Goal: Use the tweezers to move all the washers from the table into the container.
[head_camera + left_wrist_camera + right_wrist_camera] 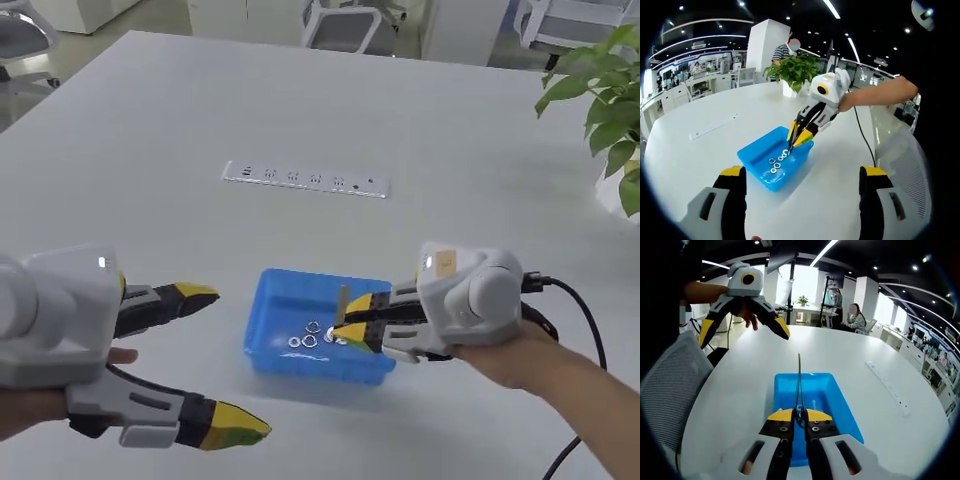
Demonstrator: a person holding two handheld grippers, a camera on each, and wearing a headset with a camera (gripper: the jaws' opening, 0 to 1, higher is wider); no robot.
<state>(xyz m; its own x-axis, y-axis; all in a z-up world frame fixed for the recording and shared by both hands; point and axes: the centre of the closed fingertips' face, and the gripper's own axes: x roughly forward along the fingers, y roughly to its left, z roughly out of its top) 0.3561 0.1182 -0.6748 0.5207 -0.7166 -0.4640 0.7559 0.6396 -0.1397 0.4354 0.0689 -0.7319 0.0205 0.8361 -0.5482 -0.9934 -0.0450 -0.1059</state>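
The left claw [230,362] is wide open and holds nothing. It hangs over the white worktop [200,130], just beside the blue box [310,363]. The right claw [799,415] is pinched tight on the tweezers [799,385]. The tweezers point down into the blue box. Their tips are near the little washers [311,337], which lie in a small bunch on the floor of the box. I cannot tell if the tips touch one. A long white plug strip [305,180] lies farther back on the worktop. A green plant [612,110] stands by its edge.
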